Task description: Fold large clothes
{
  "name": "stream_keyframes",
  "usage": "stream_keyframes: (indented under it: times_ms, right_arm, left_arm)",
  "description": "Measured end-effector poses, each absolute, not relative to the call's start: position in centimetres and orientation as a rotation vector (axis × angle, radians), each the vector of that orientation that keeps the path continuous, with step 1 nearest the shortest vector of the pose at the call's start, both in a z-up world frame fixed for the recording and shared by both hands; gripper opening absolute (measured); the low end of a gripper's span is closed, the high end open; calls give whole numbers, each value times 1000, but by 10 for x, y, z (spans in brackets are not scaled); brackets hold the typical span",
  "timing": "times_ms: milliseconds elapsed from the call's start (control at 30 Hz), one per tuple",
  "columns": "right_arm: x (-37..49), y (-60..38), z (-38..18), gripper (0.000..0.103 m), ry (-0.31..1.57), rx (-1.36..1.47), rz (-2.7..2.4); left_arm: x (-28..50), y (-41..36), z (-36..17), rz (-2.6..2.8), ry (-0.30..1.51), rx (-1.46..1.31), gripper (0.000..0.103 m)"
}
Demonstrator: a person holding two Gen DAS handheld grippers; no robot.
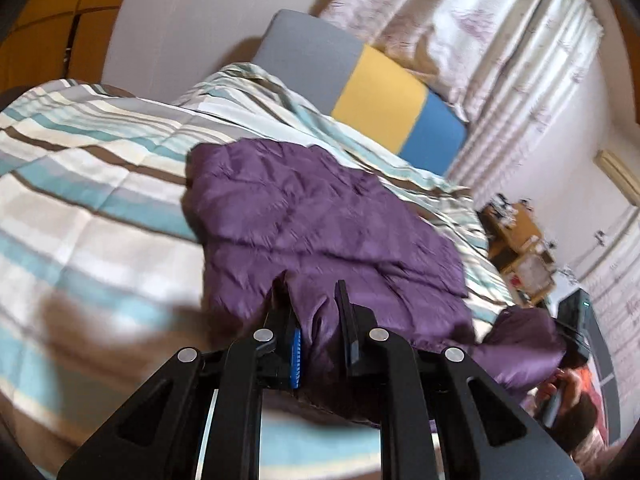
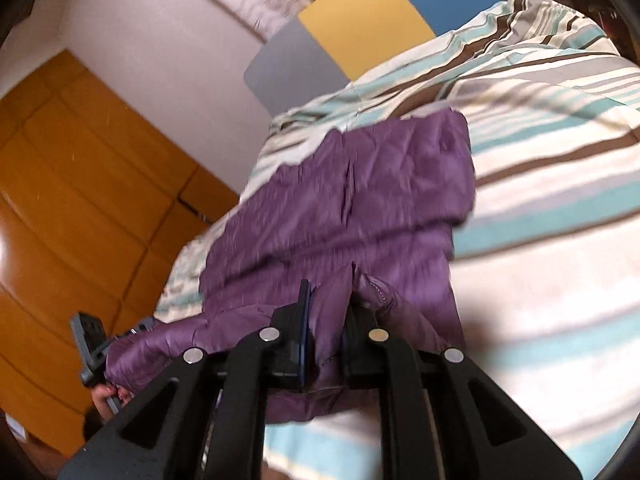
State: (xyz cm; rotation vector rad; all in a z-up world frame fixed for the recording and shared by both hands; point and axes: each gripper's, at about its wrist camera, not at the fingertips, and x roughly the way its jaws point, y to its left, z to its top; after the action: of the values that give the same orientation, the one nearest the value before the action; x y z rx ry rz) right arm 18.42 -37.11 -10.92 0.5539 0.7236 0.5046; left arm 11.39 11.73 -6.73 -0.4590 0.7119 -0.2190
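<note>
A purple quilted jacket (image 1: 304, 224) lies spread on a striped bed cover (image 1: 88, 168). My left gripper (image 1: 314, 300) is shut on the jacket's near edge, with purple fabric bunched between its fingers. In the right wrist view the same jacket (image 2: 360, 200) stretches away from me, and my right gripper (image 2: 330, 288) is shut on another part of its near edge. Each gripper shows in the other's view: the right one at the far right (image 1: 576, 320), the left one at the lower left (image 2: 92, 344), both holding purple fabric.
A grey, yellow and blue headboard (image 1: 376, 92) stands at the bed's far end under patterned curtains (image 1: 480, 40). Orange wardrobe doors (image 2: 80, 200) are on one side. A cluttered wooden desk (image 1: 516, 240) stands beside the bed.
</note>
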Motion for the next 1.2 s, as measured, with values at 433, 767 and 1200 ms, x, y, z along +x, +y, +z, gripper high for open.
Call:
stream_keyframes:
  times_ms: [433, 767, 1200]
  right_arm:
    - [265, -391, -159, 37, 717, 722, 329]
    - [224, -399, -176, 84, 716, 660, 317]
    - [185, -378, -172, 21, 791, 524, 428]
  left_arm:
    - [209, 116, -98, -26, 750, -421, 62]
    - [160, 124, -118, -59, 640, -490, 100]
    - [139, 85, -128, -209, 814, -378, 31]
